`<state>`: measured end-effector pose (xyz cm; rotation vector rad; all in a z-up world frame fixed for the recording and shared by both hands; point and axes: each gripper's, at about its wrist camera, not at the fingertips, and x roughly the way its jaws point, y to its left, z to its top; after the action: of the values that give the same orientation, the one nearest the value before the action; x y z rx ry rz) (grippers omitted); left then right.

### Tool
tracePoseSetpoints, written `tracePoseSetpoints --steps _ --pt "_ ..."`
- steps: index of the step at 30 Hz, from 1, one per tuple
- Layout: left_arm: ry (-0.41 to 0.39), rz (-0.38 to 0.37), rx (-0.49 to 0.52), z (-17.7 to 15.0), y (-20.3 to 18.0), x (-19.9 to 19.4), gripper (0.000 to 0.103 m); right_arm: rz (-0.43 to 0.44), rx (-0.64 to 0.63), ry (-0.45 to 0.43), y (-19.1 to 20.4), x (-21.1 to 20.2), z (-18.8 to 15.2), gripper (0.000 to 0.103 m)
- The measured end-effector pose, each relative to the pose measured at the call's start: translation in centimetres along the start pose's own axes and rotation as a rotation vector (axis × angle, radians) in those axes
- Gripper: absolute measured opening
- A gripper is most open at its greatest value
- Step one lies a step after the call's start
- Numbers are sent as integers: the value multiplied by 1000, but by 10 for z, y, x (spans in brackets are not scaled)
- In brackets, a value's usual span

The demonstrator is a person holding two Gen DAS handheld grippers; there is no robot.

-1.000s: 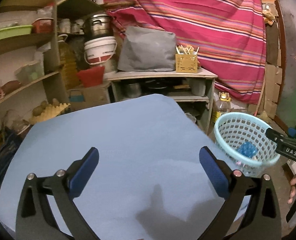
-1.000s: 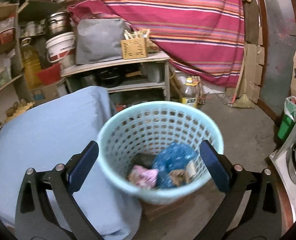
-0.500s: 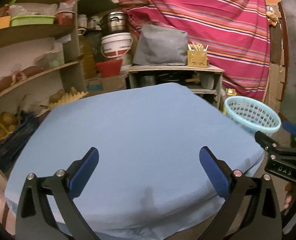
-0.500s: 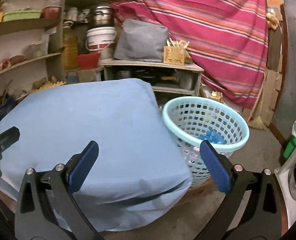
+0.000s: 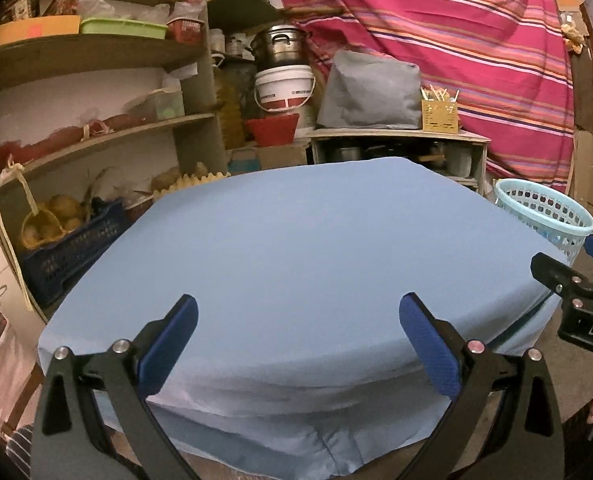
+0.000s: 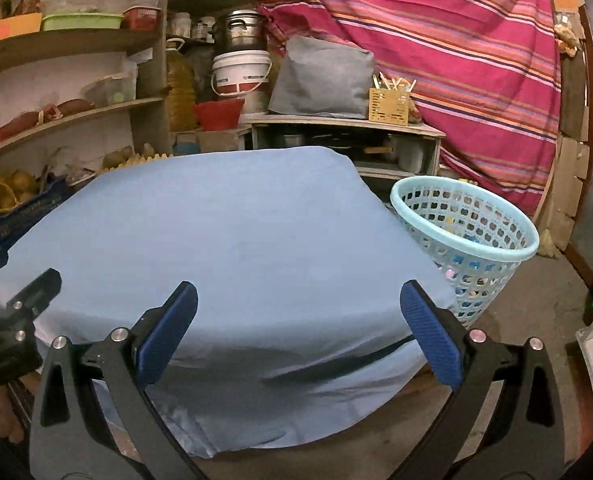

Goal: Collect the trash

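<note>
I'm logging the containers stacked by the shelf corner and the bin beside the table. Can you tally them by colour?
White bucket: 1
Red basin: 1
Metal pot: 1
Light blue laundry-style basket: 1
Total: 4

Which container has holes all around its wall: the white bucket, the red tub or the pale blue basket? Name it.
The pale blue basket, standing on the floor right of the blue-covered table. The white bucket and red tub on the shelving have solid walls.
</note>
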<state>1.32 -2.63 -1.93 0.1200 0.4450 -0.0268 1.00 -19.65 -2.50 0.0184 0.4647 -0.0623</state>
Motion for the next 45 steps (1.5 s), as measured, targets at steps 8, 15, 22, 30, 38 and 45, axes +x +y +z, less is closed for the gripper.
tracePoseSetpoints --steps 8,15,22,30,38,45 --pt "-23 -10 -10 -2 -3 1 98 -3 -31 -67 14 -9 -4 99" --pt "-33 -9 -44 0 2 1 98 0 -33 -68 15 -7 -7 99" --pt "-35 -10 -74 2 5 2 98 3 -20 -50 11 -6 -4 99" --pt "-54 -14 -72 2 1 -3 98 0 -12 -59 9 -10 -3 99" --pt "-52 -22 -76 2 1 -3 98 -22 -7 -72 7 -15 -3 99" --pt "-45 -37 -75 3 0 -2 98 -48 -16 -81 8 -16 -1 99"
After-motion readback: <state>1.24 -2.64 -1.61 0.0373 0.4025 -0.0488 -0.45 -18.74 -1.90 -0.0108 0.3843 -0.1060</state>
